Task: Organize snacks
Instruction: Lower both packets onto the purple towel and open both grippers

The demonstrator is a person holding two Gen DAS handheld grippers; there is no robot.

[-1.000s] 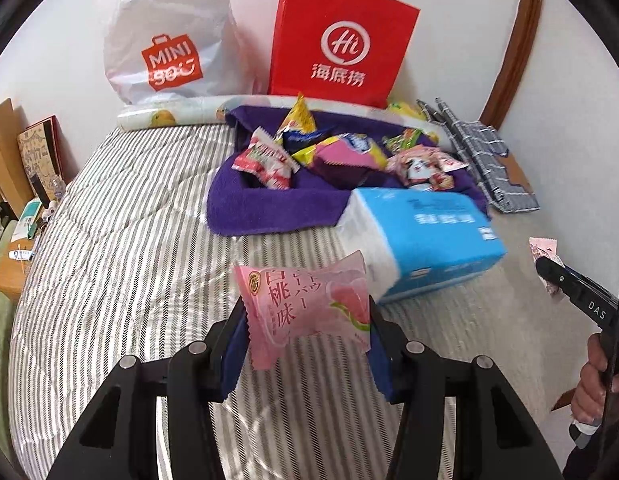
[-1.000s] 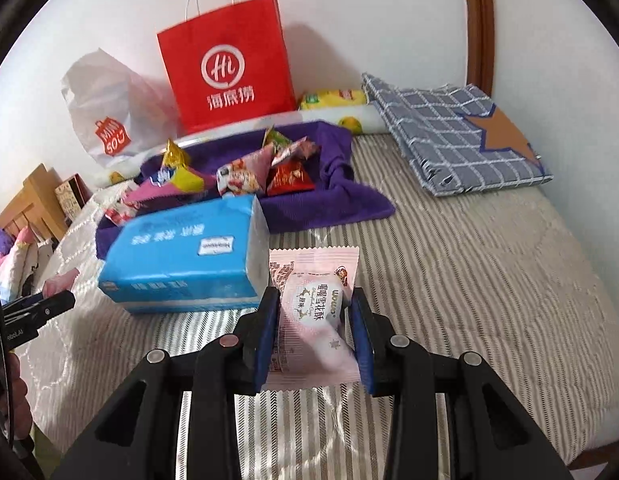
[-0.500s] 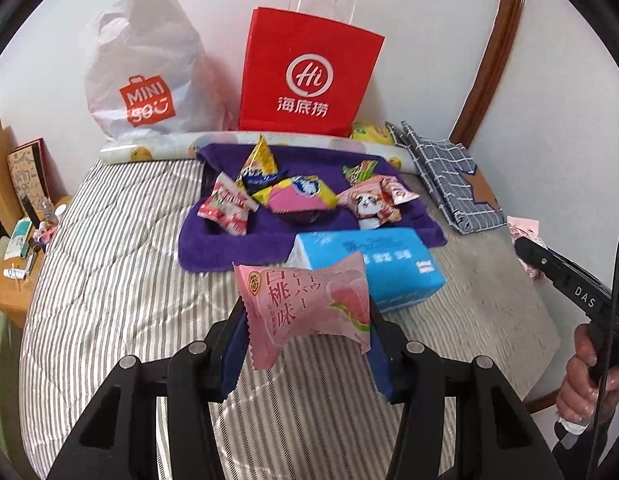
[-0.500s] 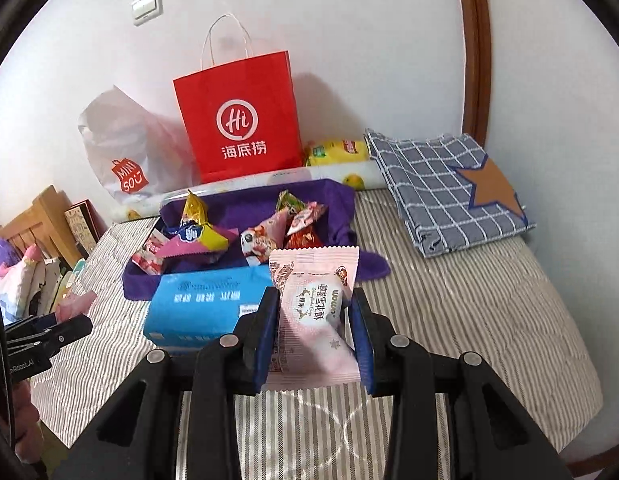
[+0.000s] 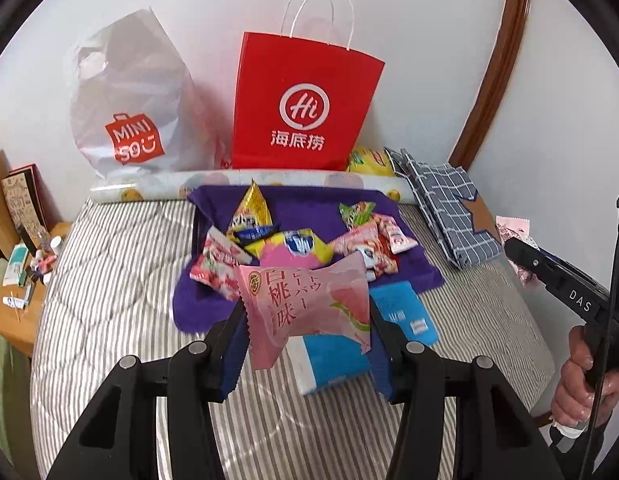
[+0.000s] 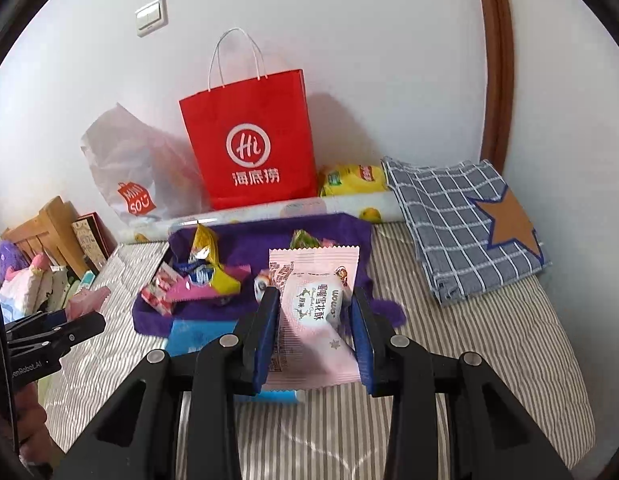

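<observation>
Pink peach-printed snack packet (image 5: pixel 305 312) at lower centre of the left wrist view, clamped sideways between the blue pads of the left gripper (image 5: pixel 305 340) and held clear of the striped bed quilt (image 5: pixel 109 280). Pale pink snowflake-crisp packet (image 6: pixel 313 312) at centre of the right wrist view, pinched upright in the right gripper (image 6: pixel 315 340), likewise off the bed. Both claws closed on their packets.

Step in hand, judging by the lifted packets: carrying two picked snacks toward a container. Behind them, mid-frame, the loose pile of foil snack bags (image 5: pixel 285 236) on the purple towel (image 5: pixel 213 304), with the blue tissue pack (image 5: pixel 405 312) just in front. Beyond, upper centre, the red paper carrier bag (image 5: pixel 301 108) upright against the wall; upper left, the white plastic shopping bag (image 5: pixel 125 96).

Next move likely calls for travel over the pile to a bag mouth, release only above the opening. Which bag is meant: cannot tell.
</observation>
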